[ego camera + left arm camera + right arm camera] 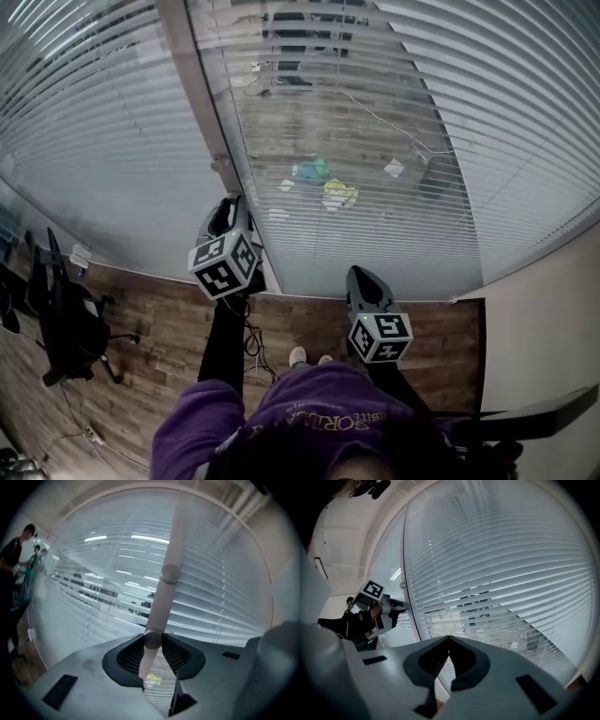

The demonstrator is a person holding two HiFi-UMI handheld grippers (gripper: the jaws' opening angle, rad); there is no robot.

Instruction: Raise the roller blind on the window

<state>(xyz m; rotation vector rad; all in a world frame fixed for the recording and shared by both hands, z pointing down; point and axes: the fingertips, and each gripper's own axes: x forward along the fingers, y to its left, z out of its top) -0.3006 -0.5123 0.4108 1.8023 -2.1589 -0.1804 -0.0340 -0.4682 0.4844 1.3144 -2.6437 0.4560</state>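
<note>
**Blind fully down; left gripper clamped on the rod, right gripper closed and empty.**

We find the slatted blind [375, 141] lowered over both panes, its bottom edge close to the wooden floor [150, 309], on the far side of both grippers. The window post [202, 103] divides the panes. The left gripper [228, 211] sits at the near end of this post, right beside the blind. The right gripper [367, 281] sits further right, near the blind's bottom edge and apart from the left one. In the left gripper view, a pale rod [164, 602] hangs in front of the slats and passes between the jaws, and both pads [176, 653] press on it. In the right gripper view, the jaw tips meet with nothing between them.
</note>
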